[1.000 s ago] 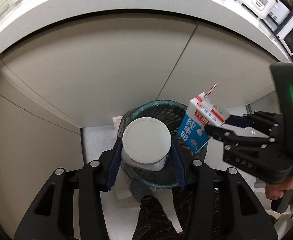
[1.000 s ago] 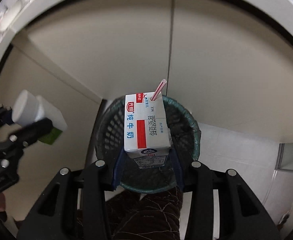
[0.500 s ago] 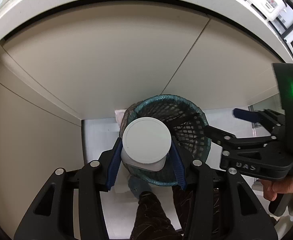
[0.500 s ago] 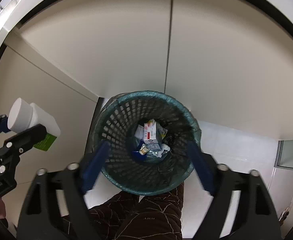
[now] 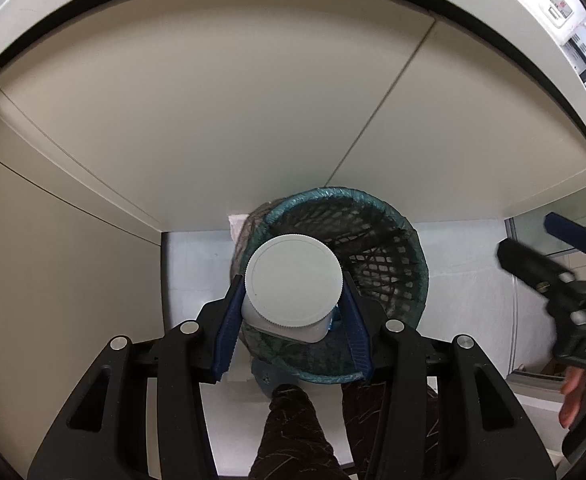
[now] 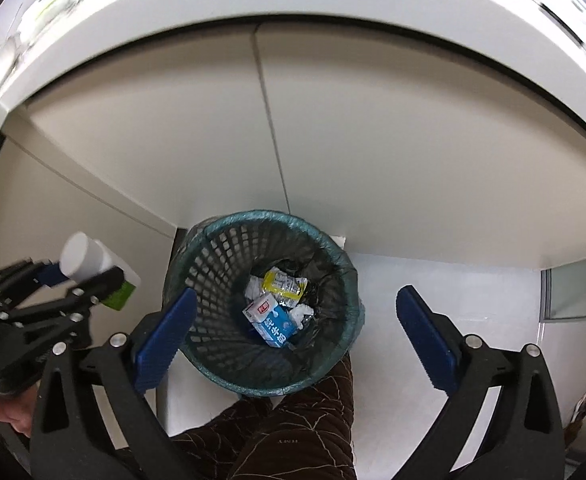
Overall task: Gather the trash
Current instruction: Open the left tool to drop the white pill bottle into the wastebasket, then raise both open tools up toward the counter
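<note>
Left tool point(image 5: 291, 312) grips white-capped bottle point(image 5: 293, 286) above mesh bin point(image 6: 221, 252) (carton point(image 6: 271, 320) inside); right tool point(image 6: 293, 320) just opened wide, empty.

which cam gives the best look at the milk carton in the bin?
Right wrist. It looks straight down into the bin, and the milk carton lies in plain sight on the other trash at the bottom. In the left wrist view the white-capped bottle covers part of the bin's mouth, and what shows inside is dark, with no carton visible.
</note>
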`<state>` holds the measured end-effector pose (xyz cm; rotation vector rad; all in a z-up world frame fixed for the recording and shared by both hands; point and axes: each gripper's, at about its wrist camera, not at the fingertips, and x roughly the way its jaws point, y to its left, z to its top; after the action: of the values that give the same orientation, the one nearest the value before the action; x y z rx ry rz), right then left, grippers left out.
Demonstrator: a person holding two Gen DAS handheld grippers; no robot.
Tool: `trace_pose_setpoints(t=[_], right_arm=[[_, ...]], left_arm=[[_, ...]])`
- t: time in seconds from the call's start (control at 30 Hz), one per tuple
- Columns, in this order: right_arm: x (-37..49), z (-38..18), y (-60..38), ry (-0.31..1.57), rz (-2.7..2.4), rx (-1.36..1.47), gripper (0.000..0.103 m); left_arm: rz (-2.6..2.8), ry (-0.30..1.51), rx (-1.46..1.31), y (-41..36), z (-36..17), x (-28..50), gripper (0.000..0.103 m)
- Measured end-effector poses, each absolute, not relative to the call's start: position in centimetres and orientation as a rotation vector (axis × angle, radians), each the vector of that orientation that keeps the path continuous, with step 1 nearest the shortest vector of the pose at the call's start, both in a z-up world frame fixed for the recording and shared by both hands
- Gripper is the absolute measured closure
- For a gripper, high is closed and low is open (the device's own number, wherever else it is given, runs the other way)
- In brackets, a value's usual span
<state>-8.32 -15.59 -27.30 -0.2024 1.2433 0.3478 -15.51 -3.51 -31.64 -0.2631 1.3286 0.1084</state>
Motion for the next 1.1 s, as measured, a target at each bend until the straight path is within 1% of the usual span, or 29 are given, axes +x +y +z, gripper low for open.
trace_pose_setpoints(t=[0.27, 0.67, 0.73, 0.87, 0.93, 1.03, 1.1], right_arm=[[-8.2, -25.9, -17.5, 1.218, 0.304, -0.144, 0.008], [-7.4, -25.6, -19.5, 1.225, 0.295, -0.093, 0.008], [-7.3, -25.5, -19.4, 1.222, 0.301, -0.094, 0.008], [-7.2, -25.5, -19.5, 1.227, 0.303, -0.078, 0.008], [-7.2, -25.6, -19.6, 1.227, 0.301, -0.073, 0.008], [-7.2, -25.6, -19.7, 1.225, 0.303, -0.065, 0.008], [-7.3, -25.5, -19.6, 1.222, 0.306, -0.059, 0.008]], left_arm=[[0.091, 1.369, -0.258, -6.0, -33.8, -14.9, 0.057], [0.061, 1.385, -0.230, -8.6, -34.2, -14.0, 0.056], [0.056, 1.382, -0.229, -8.8, -34.0, -14.0, 0.052], [0.053, 1.380, -0.241, -8.9, -33.5, -13.9, 0.039], [0.049, 1.376, -0.249, -9.0, -33.2, -13.9, 0.035], [0.051, 1.364, -0.257, -8.8, -32.9, -13.9, 0.026], [0.055, 1.353, -0.261, -8.6, -32.5, -14.1, 0.016]])
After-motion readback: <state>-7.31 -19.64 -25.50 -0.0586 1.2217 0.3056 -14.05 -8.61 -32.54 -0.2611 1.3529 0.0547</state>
